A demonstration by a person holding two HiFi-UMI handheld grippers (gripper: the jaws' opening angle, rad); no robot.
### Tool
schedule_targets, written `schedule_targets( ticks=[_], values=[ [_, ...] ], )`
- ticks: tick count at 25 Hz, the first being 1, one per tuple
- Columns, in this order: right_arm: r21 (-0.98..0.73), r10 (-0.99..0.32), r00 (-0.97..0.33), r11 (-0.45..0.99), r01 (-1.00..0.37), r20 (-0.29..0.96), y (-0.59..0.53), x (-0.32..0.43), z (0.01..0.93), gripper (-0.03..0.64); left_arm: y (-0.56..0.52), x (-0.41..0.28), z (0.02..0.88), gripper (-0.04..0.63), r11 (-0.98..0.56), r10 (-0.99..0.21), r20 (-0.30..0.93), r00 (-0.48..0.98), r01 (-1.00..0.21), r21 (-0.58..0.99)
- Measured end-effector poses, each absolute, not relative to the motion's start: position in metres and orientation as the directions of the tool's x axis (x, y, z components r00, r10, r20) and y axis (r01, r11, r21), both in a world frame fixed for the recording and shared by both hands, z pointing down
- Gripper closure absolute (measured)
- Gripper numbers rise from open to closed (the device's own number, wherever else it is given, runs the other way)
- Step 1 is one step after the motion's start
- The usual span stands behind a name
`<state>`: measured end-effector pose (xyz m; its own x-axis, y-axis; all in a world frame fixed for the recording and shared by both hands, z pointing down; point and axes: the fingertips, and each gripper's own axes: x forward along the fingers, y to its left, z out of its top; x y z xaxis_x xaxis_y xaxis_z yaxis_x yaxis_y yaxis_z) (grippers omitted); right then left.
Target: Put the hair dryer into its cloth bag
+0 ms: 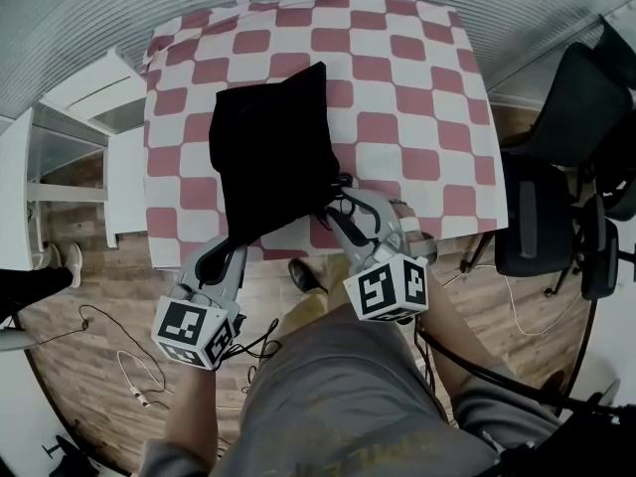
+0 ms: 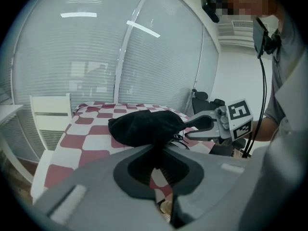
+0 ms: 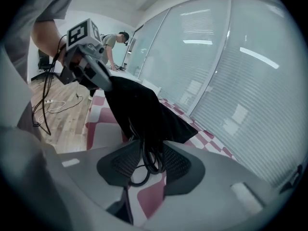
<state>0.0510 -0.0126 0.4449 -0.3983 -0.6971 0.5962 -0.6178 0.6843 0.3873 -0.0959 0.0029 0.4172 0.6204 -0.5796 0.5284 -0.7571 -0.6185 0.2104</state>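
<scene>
A black cloth bag (image 1: 273, 157) lies bulging on the red-and-white checked table (image 1: 417, 117); the hair dryer itself is hidden. My left gripper (image 1: 231, 251) is shut on the bag's near edge, with black cloth pinched between its jaws (image 2: 156, 153). My right gripper (image 1: 338, 207) is at the bag's near right corner. In the right gripper view its jaws stand apart (image 3: 147, 153), and loops of black cord (image 3: 149, 160) hang loosely between the pads from the bag (image 3: 144, 109). The same cord loops (image 1: 343, 182) show at the bag's mouth in the head view.
Black office chairs (image 1: 556, 207) stand right of the table. White furniture (image 1: 79, 137) stands to its left. Thin cables (image 1: 129, 366) lie on the wooden floor. A window wall of blinds (image 2: 96, 57) runs behind the table. Another person (image 3: 113, 44) stands far back.
</scene>
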Motion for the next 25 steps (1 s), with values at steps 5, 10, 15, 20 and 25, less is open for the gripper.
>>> schedule_targets(
  ticks=[5, 10, 15, 20, 25],
  values=[
    [0.376, -0.707, -0.391, 0.668, -0.642, 0.59, -0.03, 0.044, 0.456, 0.473, 0.001, -0.095, 0.416, 0.583, -0.607, -0.583, 0.531, 0.614, -0.764, 0.218],
    [0.393, -0.707, -0.353, 0.66, -0.641, 0.612, -0.039, 0.053, 0.472, 0.565, -0.001, -0.095, 0.417, 0.583, -0.603, -0.583, 0.535, 0.611, -0.767, 0.219],
    [0.412, -0.717, -0.339, 0.651, -0.638, 0.609, -0.041, 0.069, 0.473, 0.575, -0.001, -0.085, 0.423, 0.583, -0.631, -0.557, 0.547, 0.625, -0.746, 0.211],
    [0.466, -0.733, -0.313, 0.643, -0.608, 0.603, -0.048, 0.087, 0.45, 0.577, -0.004, -0.07, 0.421, 0.581, -0.663, -0.539, 0.529, 0.656, -0.718, 0.214],
    [0.507, -0.745, -0.311, 0.641, -0.576, 0.59, -0.057, 0.093, 0.419, 0.577, -0.01, -0.061, 0.404, 0.581, -0.67, -0.543, 0.484, 0.686, -0.702, 0.242]
  ],
)
